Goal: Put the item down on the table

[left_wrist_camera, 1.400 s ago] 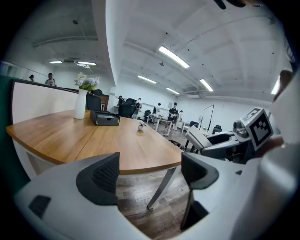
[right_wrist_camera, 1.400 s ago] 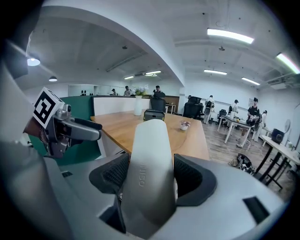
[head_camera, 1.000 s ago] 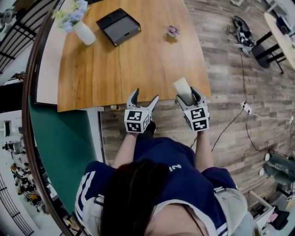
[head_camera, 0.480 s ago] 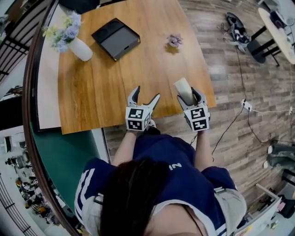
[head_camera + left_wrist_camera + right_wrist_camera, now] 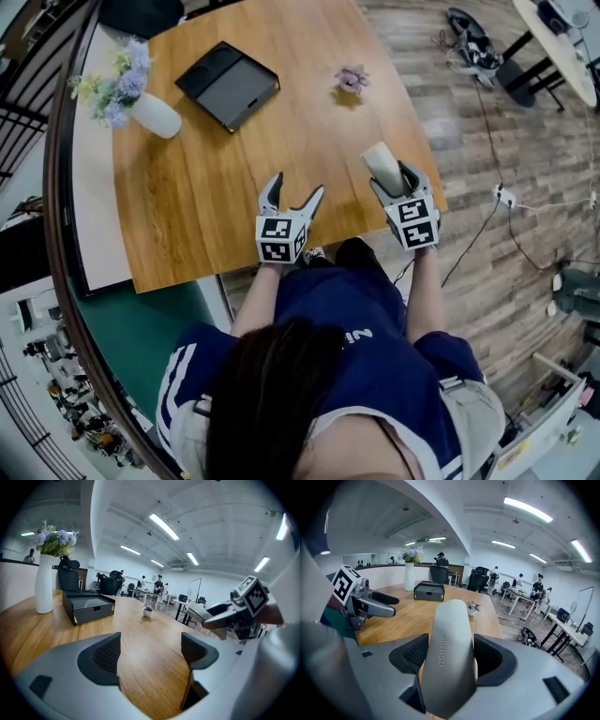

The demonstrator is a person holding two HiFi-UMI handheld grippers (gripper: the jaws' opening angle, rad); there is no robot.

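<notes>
A pale grey, flat oblong item (image 5: 451,648) with rounded ends sticks forward from between the jaws of my right gripper (image 5: 449,654), which is shut on it. In the head view the item (image 5: 380,161) is held over the near right corner of the wooden table (image 5: 216,187), with the right gripper (image 5: 394,178) behind it. My left gripper (image 5: 292,194) hovers over the table's near edge, open with nothing between its fingers. The left gripper view shows bare wood between its open jaws, and the right gripper (image 5: 220,616) with the item off to the right.
On the table stand a white vase with flowers (image 5: 141,103) at the far left, a black box (image 5: 228,84) beside it and a small potted plant (image 5: 352,81) at the far right. Cables (image 5: 487,225) lie on the floor to the right of the table.
Both grippers have moved further in over the table's near edge. The right gripper still holds the item; the left stays open.
</notes>
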